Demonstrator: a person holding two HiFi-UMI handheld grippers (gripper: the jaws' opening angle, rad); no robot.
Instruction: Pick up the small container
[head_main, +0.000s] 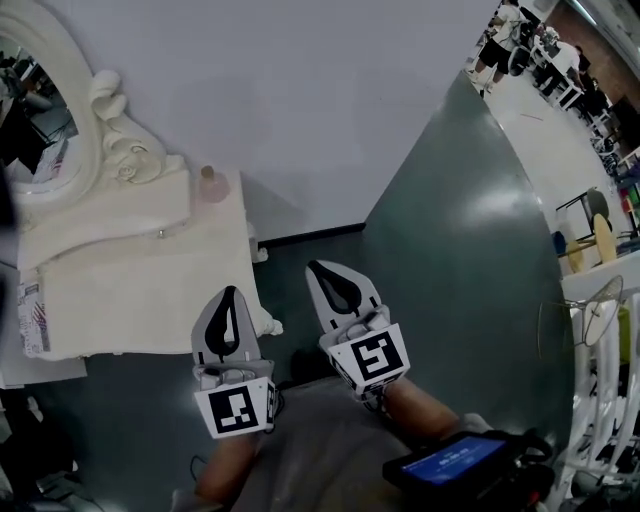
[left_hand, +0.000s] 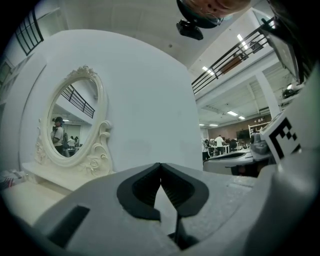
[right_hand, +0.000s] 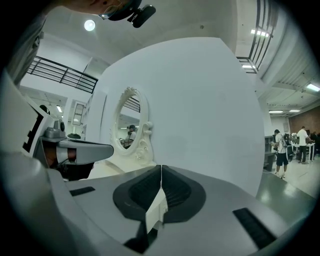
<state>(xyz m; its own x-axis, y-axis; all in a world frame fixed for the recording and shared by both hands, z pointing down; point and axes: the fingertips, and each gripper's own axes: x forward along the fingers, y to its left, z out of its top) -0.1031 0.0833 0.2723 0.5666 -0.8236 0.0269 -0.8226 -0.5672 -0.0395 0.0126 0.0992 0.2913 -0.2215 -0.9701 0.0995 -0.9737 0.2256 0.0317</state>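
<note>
Head view: small container (head_main: 212, 185), pink, upright at far right corner of table (head_main: 140, 280), just right of mirror (head_main: 90, 150) base. Left claw (head_main: 232, 300) and right claw (head_main: 325, 275) both pressed together, empty, on near side, well apart from container. Pick-up not begun. Risks: claw arriving without parting nudges container. Container stands close to table edge, so push could tip it or send it to floor. Off-centre pinch could squirt it sideways.

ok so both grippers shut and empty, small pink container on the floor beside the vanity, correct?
No. The left gripper and right gripper are shut and empty, but the small pink container stands on the vanity top by the wall, not on the floor. The head view shows it.
</note>
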